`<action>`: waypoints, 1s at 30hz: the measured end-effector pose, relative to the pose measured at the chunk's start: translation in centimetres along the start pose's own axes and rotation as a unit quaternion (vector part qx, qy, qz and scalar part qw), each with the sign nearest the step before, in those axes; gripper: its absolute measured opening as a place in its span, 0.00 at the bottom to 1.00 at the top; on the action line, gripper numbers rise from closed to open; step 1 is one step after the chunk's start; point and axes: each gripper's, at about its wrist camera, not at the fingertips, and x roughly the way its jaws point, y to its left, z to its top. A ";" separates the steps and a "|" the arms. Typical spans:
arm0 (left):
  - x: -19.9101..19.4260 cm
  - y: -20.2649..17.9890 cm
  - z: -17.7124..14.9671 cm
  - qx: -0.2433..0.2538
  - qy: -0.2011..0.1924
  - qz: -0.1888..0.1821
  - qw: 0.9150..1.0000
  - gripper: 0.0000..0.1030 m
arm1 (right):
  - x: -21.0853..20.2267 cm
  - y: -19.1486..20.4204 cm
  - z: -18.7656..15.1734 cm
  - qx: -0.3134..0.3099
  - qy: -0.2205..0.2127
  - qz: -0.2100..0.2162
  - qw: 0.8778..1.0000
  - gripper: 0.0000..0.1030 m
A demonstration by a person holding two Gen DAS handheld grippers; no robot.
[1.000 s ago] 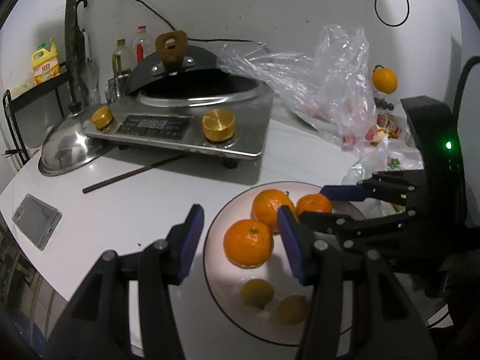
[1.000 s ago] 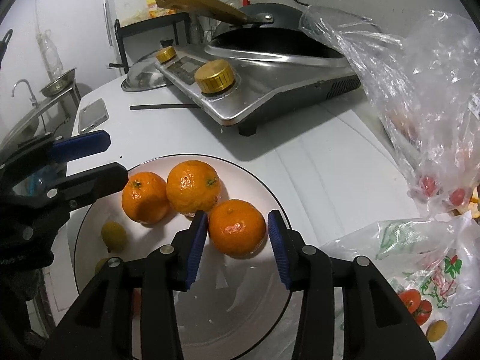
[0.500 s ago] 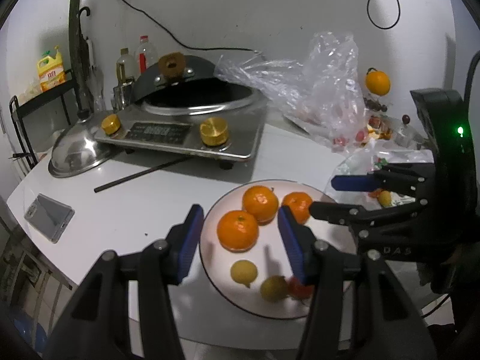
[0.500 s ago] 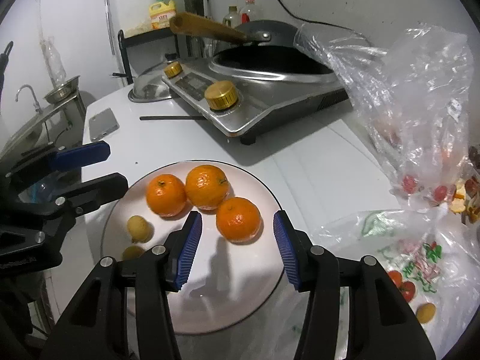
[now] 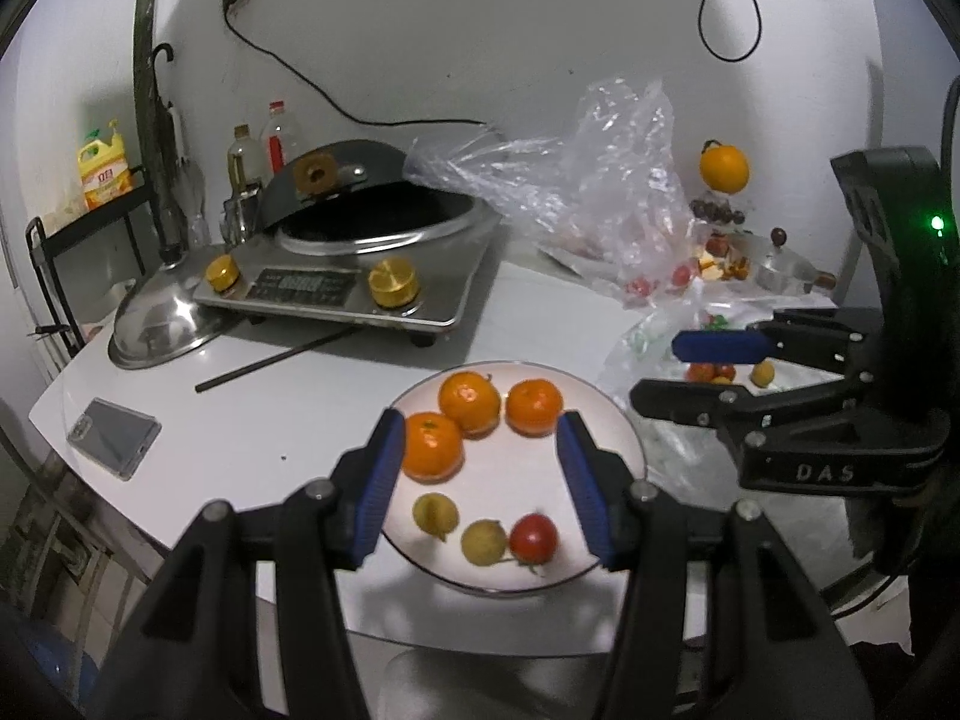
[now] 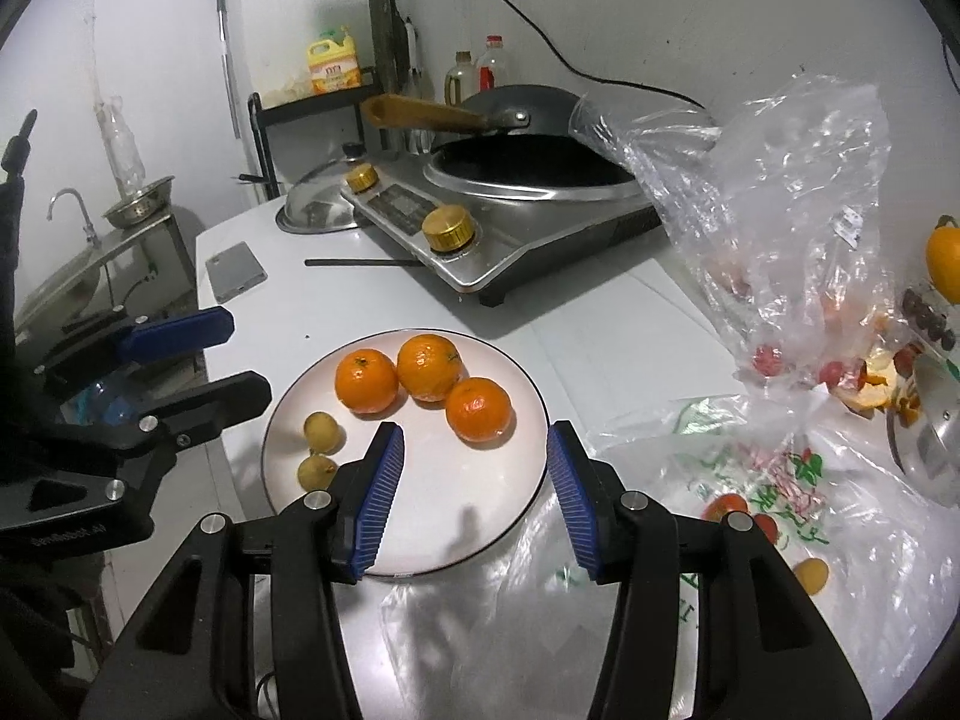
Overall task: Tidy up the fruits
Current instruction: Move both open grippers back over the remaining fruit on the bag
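A white plate [image 5: 606,420] [image 6: 492,516] on the white table holds three oranges [image 5: 469,402] [image 6: 429,367], two small yellow-green fruits [image 5: 435,513] [image 6: 324,429] and a red tomato [image 5: 533,538]. My left gripper [image 5: 477,483] is open and empty, raised above the plate's near side. My right gripper [image 6: 474,501] is open and empty, above the plate's near right edge; it also shows in the left wrist view [image 5: 690,372]. The tomato is hidden in the right wrist view.
An induction cooker with a wok [image 5: 360,264] [image 6: 528,204] stands behind the plate. Plastic bags with more fruit [image 5: 606,204] [image 6: 774,276] lie at the right. A phone [image 5: 114,435], a chopstick [image 5: 270,360] and a steel lid [image 5: 159,324] lie left.
Both grippers have drawn back and up from the plate, so the whole plate now shows. The right gripper's jaws have widened away from the orange. The fruits have not moved.
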 end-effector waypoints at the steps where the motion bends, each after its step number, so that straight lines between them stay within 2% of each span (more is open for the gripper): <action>1: -0.3 -0.3 0.0 0.002 -0.001 0.000 1.000 0.52 | -0.4 0.0 -0.1 0.000 -0.002 0.000 1.000 0.51; 4: -0.9 -1.0 0.0 0.006 -0.003 0.003 1.000 0.55 | -1.4 -0.2 -0.3 0.001 -0.007 0.000 1.000 0.51; 5: -1.2 -1.3 0.0 0.007 -0.004 0.003 1.000 0.62 | -1.7 -0.3 -0.4 0.001 -0.009 -0.001 1.000 0.51; 7: -1.5 -1.6 0.1 0.007 -0.008 0.002 1.000 0.65 | -2.3 -0.4 -0.7 0.003 -0.011 -0.002 1.000 0.51; 30: -2.3 -8.1 0.7 0.043 0.005 -0.009 0.999 0.65 | -8.0 -5.0 -4.1 0.038 -0.035 -0.020 0.998 0.51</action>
